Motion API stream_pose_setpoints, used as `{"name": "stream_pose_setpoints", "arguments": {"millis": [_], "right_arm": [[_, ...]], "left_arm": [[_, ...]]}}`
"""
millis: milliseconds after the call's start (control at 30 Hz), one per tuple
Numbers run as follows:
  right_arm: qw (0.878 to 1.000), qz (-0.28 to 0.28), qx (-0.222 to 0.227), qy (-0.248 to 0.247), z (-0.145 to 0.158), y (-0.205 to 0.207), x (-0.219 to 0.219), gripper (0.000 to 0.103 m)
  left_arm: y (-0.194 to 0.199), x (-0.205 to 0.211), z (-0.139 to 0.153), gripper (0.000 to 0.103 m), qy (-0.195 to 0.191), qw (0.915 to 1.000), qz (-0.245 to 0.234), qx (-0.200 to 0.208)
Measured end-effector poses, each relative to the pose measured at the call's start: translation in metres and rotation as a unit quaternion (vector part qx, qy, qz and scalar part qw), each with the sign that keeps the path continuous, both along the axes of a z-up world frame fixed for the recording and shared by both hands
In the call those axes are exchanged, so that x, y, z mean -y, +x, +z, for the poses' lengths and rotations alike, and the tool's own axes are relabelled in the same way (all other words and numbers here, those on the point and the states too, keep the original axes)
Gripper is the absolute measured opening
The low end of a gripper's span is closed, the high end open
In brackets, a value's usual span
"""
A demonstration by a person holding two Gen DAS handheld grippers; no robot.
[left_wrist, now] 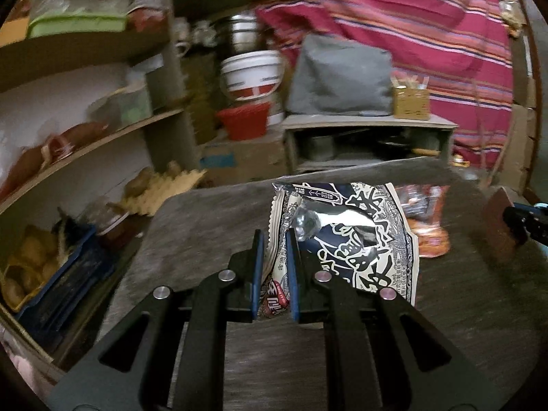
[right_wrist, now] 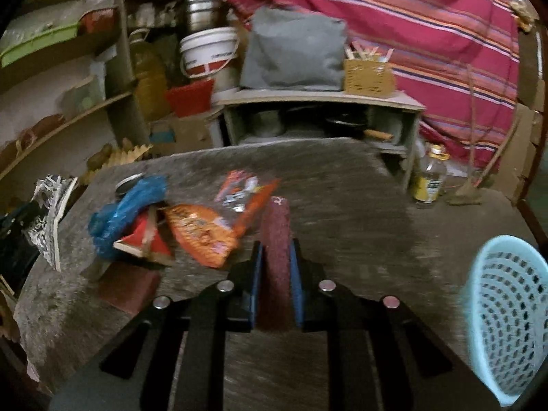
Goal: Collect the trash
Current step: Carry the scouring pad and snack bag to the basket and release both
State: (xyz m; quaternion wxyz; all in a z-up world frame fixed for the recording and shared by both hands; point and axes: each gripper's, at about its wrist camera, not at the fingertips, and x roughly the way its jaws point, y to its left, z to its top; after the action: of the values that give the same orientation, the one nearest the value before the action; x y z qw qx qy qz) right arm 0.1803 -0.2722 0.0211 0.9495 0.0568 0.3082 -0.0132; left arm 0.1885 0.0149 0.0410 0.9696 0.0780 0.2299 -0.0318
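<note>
blurred shelf clutter [left_wrist: 78, 130], light-blue basket [right_wrist: 507, 325] edge-cropped

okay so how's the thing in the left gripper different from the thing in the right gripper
The left gripper pinches a flat black-and-white printed wrapper, torn open and silvery inside. The right gripper clamps a dark red block, thick and plain, with no print visible. The wrapper is crinkled; the block looks stiff. Both are gripped above the grey table.
</note>
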Motion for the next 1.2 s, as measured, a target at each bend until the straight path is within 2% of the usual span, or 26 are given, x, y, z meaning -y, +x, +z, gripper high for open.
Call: {"name": "stream_pose_setpoints", "arguments": {"millis": [133, 367, 533, 733, 933, 1067, 1133, 1200], "right_arm": [[0.999, -0.028, 0.017, 0.004, 0.013, -0.021, 0.039, 0.016], [0.995, -0.09, 0.026, -0.016, 0.024, -0.059, 0.112, 0.016], [0.989, -0.147, 0.023, -0.02, 0.024, -0.093, 0.175, 0.016], [0.978, -0.206, 0.021, 0.0, 0.018, -0.135, 0.243, 0.016], [0.973, -0.228, 0.019, 0.01, 0.009, -0.152, 0.276, 0.016], [0.974, -0.225, 0.02, 0.014, 0.006, -0.151, 0.284, 0.016], [0.974, -0.226, 0.018, 0.012, 0.004, -0.152, 0.288, 0.016], [0.973, -0.228, 0.018, 0.022, 0.001, -0.154, 0.293, 0.016]], "left_arm": [[0.0, 0.043, 0.001, 0.012, -0.01, 0.9993, -0.035, -0.01], [-0.018, 0.13, 0.007, 0.012, 0.004, 0.9958, -0.092, 0.009], [-0.026, 0.203, 0.005, 0.012, -0.021, 0.9889, -0.147, -0.002], [-0.046, 0.284, -0.01, 0.012, -0.017, 0.9786, -0.205, -0.01], [-0.062, 0.354, -0.028, 0.012, -0.001, 0.9687, -0.248, -0.017], [-0.063, 0.385, -0.038, 0.012, -0.002, 0.9633, -0.267, -0.032], [-0.062, 0.399, -0.043, 0.016, 0.001, 0.9608, -0.275, -0.038], [-0.063, 0.407, -0.046, 0.03, 0.007, 0.9597, -0.278, -0.039]]}}
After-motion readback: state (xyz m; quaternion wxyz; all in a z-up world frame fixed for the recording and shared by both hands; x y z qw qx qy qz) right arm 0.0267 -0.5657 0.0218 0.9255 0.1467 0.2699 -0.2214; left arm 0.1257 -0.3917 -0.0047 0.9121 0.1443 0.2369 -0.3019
